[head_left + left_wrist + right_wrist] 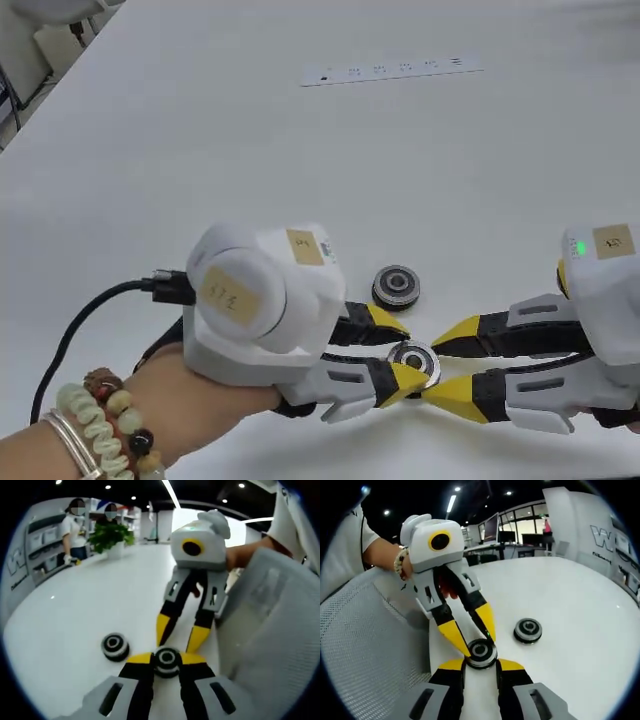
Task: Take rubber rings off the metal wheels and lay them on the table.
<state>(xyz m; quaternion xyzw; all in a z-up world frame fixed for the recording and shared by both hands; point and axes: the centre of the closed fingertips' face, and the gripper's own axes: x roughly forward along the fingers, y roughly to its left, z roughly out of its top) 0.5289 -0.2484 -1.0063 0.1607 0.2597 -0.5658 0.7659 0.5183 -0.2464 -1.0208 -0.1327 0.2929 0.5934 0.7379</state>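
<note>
Now, wrist: bead bracelets [105, 420] sit on the person's wrist at 7 o'clock of the head view. A black cable [80, 320] leaves the gripper's back toward 8 o'clock.
Left hand [190, 395]: wrapped around the left gripper's white body.
Left gripper [403, 352]: jaws point to 3 o'clock and are clenched on the held wheel.
Held wheel [413, 358]: between the yellow tips of both grippers, over the white table [250, 150]; resting or lifted, cannot tell. Its dark rubber ring [167, 673] is on the rim.
Right gripper [437, 370]: comes in from 3 o'clock with jaws parted to about the wheel's width and tips at its rim. Whether they pinch it, cannot tell.
Second wheel [396, 286]: lies flat on the table at 11 o'clock of the held wheel, apart from both grippers, with its ring on.
Far table: a white strip with dark marks [390, 72] lies at 12 o'clock.
Background, left gripper view: people [72, 525] stand beside a potted plant [111, 535] at 10 o'clock.
</note>
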